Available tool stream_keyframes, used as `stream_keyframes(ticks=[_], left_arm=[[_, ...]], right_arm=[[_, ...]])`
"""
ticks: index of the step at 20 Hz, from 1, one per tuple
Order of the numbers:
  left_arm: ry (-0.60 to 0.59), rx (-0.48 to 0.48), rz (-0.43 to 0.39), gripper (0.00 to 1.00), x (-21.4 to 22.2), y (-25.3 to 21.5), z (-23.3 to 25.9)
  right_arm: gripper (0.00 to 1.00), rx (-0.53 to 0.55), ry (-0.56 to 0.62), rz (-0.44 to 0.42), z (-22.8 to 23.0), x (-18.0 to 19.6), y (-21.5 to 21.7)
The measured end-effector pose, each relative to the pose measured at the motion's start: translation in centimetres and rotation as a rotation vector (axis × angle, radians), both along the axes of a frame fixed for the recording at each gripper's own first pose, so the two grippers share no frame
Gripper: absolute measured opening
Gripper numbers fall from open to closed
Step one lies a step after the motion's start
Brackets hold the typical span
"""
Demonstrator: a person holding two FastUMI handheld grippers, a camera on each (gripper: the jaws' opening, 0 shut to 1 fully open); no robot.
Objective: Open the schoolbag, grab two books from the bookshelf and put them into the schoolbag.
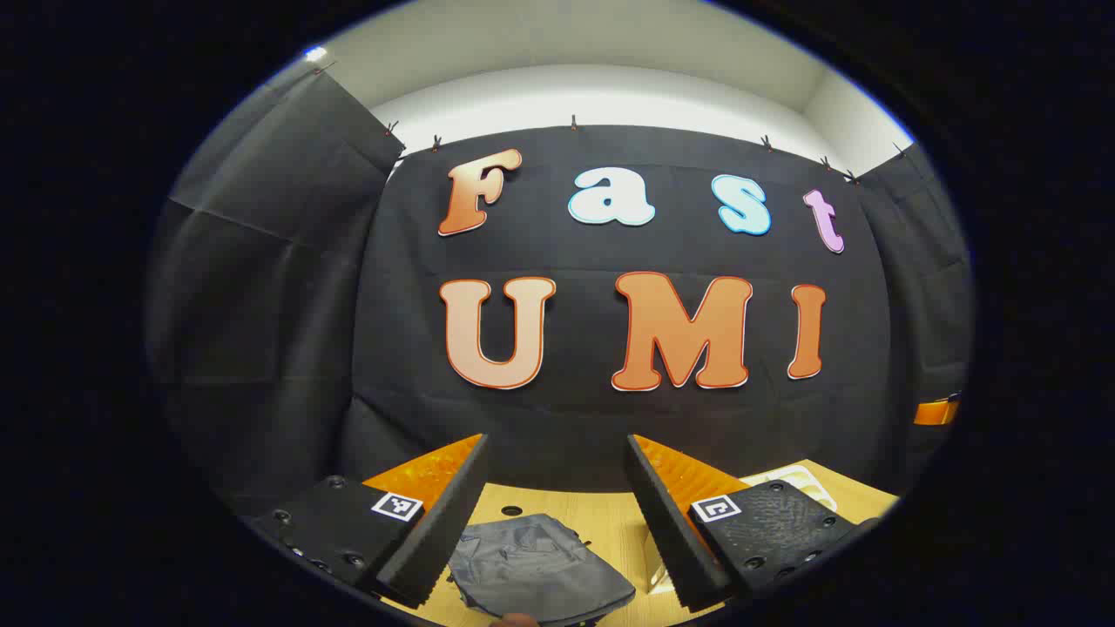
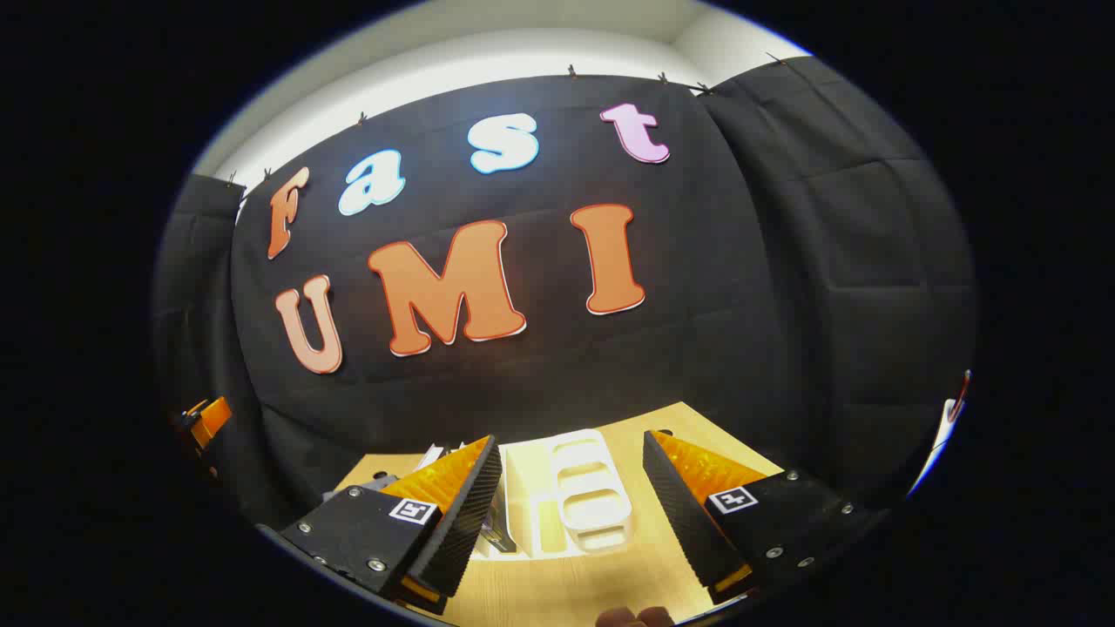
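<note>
In the left gripper view a grey schoolbag (image 1: 540, 570) lies flat on the wooden table (image 1: 610, 522), low between my left gripper's fingers. The left gripper (image 1: 556, 441) hangs above it, open and holding nothing. In the right gripper view a white bookshelf (image 2: 579, 501) stands on the table (image 2: 557, 592), with a few thin books (image 2: 495, 527) leaning at its left end, partly hidden by a finger. The right gripper (image 2: 571, 437) is open and empty, held above and in front of the shelf. A corner of the bookshelf (image 1: 788, 477) also peeks past the left gripper's right finger.
The black cloth wall closes the booth behind and on both sides of the table. The right gripper (image 1: 936, 411) shows far right in the left gripper view; the left gripper (image 2: 205, 422) shows far left in the right gripper view.
</note>
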State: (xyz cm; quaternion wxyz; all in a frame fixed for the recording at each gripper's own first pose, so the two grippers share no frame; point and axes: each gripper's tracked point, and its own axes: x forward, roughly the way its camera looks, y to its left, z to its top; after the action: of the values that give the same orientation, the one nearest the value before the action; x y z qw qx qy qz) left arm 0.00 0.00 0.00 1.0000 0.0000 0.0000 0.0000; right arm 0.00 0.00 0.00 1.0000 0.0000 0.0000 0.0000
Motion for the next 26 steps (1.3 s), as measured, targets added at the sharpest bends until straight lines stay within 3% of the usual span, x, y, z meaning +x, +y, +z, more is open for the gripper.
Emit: stream_keyframes(ticks=[4,7,13,20,26], left_arm=[[-0.004,-0.04,0.065,0.96,-1.4,1.2,-0.6],[-0.018,-0.007,0.108,0.96,-2.9,2.7,-0.1],[-0.018,0.007,0.122,0.96,-3.5,5.3,0.5],[0.009,-0.015,0.114,0.96,-2.1,5.2,-0.9],[0.018,0.054,0.112,0.96,-1.7,5.1,-1.5]], right_arm=[[0.97,-0.135,-0.066,-0.044,1.8,-0.7,-0.4],[0.97,-0.189,-0.088,-0.037,1.9,-1.4,1.0],[0.97,-0.104,-0.021,0.054,-1.2,-1.3,6.4],[1.0,-0.163,-0.029,0.027,-1.2,-1.8,5.7],[0.97,-0.14,-0.009,0.033,-1.8,-1.0,5.9]])
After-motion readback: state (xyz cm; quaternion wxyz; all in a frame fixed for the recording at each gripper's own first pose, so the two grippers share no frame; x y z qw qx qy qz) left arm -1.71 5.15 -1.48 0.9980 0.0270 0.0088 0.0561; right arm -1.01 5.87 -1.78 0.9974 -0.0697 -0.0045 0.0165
